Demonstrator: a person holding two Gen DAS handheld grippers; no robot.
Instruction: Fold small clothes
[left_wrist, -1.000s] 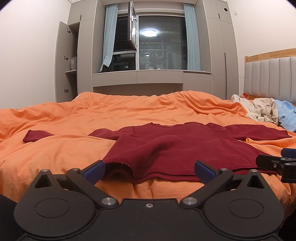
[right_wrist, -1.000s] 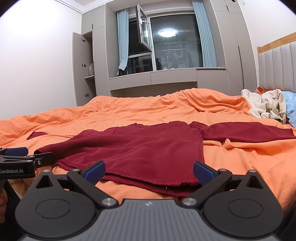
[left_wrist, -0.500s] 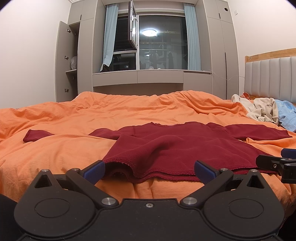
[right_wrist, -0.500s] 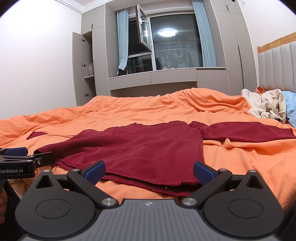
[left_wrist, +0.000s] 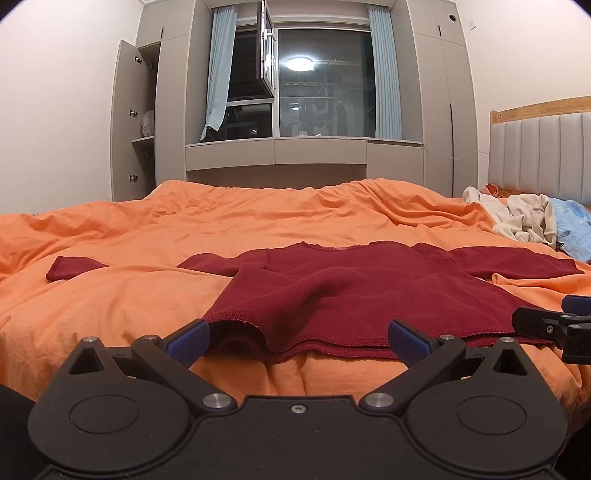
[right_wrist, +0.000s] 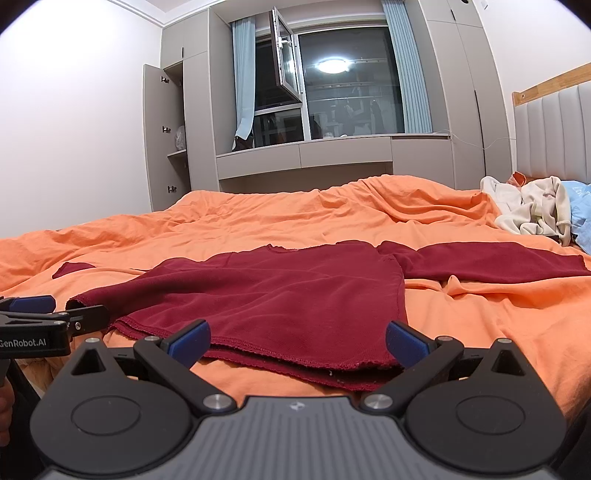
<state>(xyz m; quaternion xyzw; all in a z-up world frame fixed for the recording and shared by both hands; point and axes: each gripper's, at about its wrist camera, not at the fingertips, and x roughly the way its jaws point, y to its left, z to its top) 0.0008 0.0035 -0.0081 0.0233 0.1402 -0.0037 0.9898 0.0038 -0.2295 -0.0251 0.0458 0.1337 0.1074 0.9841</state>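
Observation:
A dark red long-sleeved top (left_wrist: 362, 291) (right_wrist: 280, 295) lies spread flat on the orange bedcover, hem toward me and both sleeves stretched out sideways. My left gripper (left_wrist: 297, 336) stands open just short of the hem's left part, its blue pads wide apart with nothing between them. My right gripper (right_wrist: 297, 338) is open too, in front of the hem's right corner. Each gripper shows in the other's view: the right one (left_wrist: 554, 325) at the far right edge, the left one (right_wrist: 48, 317) at the far left edge.
The orange bedcover (left_wrist: 258, 229) is rumpled across the whole bed. A pile of cream and light blue clothes (left_wrist: 532, 225) (right_wrist: 535, 210) lies at the right by the padded headboard (left_wrist: 546, 155). Grey cupboards and a window stand beyond the bed's far side.

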